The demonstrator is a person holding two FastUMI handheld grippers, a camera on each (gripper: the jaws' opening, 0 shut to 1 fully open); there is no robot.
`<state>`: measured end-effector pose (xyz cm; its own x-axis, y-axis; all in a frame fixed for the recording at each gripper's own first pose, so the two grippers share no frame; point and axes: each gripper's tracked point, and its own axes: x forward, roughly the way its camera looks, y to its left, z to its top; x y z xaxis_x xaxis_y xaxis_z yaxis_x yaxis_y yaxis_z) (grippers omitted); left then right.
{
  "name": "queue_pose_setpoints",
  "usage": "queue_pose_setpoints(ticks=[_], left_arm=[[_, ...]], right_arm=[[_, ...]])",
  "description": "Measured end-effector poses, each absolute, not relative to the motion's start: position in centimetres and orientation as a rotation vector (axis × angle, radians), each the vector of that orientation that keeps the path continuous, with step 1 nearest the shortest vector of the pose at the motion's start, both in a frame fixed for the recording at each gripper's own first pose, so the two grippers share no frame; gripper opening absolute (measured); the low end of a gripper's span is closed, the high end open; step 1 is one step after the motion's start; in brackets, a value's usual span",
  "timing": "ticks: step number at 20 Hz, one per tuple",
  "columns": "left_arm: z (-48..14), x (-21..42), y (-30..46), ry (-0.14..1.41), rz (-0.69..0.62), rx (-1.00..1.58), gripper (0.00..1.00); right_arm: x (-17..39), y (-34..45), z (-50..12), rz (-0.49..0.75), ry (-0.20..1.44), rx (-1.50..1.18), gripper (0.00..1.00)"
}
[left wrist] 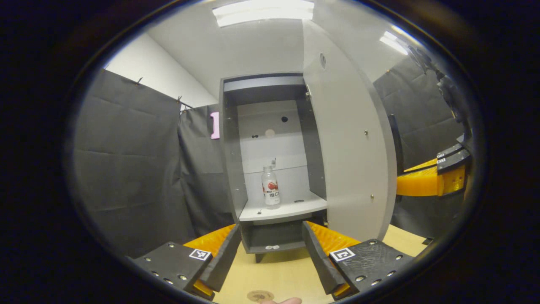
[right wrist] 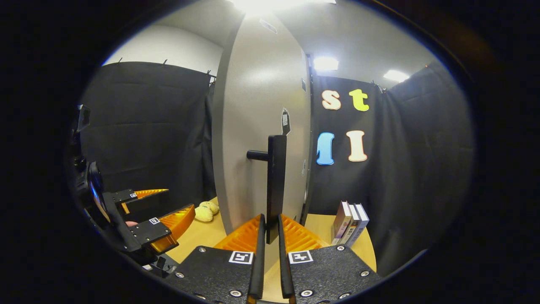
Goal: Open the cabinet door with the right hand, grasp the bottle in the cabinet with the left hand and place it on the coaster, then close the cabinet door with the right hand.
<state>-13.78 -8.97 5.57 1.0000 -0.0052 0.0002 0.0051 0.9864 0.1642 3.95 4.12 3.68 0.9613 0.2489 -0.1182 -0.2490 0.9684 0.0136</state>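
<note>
door held open, bottle on the cabinet shelf

nearest in the right gripper view, the right gripper [right wrist: 270,230] has its 2 fingers drawn close together on either side of the lower end of the dark door handle [right wrist: 276,181]; whether both press on it i cannot tell. the handle stands upright on the cabinet door [right wrist: 253,139], which is swung wide open. left of the door, the left gripper [right wrist: 162,207] hangs with its fingers spread apart, over the wooden table [right wrist: 198,236]. right of the door, 3 books [right wrist: 350,223] lean together on the table.

in the left gripper view, the left gripper's fingers stand apart with nothing between them, short of the cabinet [left wrist: 230,160]. just this side of them a round coaster [left wrist: 260,295] lies on the table. farther in, the bottle [left wrist: 271,187] stands upright on the cabinet shelf [left wrist: 282,209], left of the open door.
</note>
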Motion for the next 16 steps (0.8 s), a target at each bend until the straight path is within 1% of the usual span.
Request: queue_pose_setpoints(ticks=[1, 2, 3, 4, 6, 7, 8, 9, 10, 11, 13, 16], left_arm=[[5.6, -14.0, -9.4, 0.004, -0.011, 0.159, 0.86], [5.4, -14.1, -9.8, 0.005, -0.018, 0.156, 0.88], [5.2, -13.7, -9.9, 0.005, -0.026, 0.157, 0.88], [5.2, -13.4, -10.0, 0.006, -0.03, 0.164, 0.88], [5.4, -12.3, -10.0, 0.004, -0.036, 0.163, 0.86], [5.4, -11.5, -10.1, 0.006, -0.044, 0.155, 0.86], [5.5, -10.5, -10.2, 0.004, -0.053, 0.146, 0.86], [5.5, -9.5, -10.2, -0.001, -0.063, 0.137, 0.87], [5.5, -7.9, -10.2, 0.0, -0.07, 0.129, 0.87], [5.3, -6.5, -10.0, 0.01, -0.072, 0.128, 0.86], [4.9, -2.3, -9.7, 0.018, -0.08, 0.126, 0.88], [4.8, 4.3, -9.0, 0.01, -0.073, 0.145, 0.87]], right_arm=[[3.9, 4.1, 3.7, 0.251, 0.119, 0.013, 0.17], [3.8, 4.1, 3.6, 0.244, 0.119, 0.027, 0.2], [3.8, 3.9, 3.5, 0.229, 0.121, 0.039, 0.27], [4.0, 3.6, 3.4, 0.211, 0.12, 0.042, 0.31], [3.9, 3.1, 3.3, 0.186, 0.116, 0.066, 0.35], [3.8, 2.8, 3.4, 0.169, 0.111, 0.079, 0.4], [3.8, 2.6, 3.4, 0.151, 0.107, 0.086, 0.45], [3.8, 2.3, 3.4, 0.138, 0.101, 0.085, 0.53], [4.0, 1.9, 3.4, 0.126, 0.096, 0.083, 0.58], [4.1, 1.6, 3.4, 0.112, 0.096, 0.073, 0.68], [4.0, 0.5, 3.5, 0.084, 0.087, 0.041, 0.74], [3.8, -1.1, 3.5, 0.021, 0.071, 0.017, 0.74]])
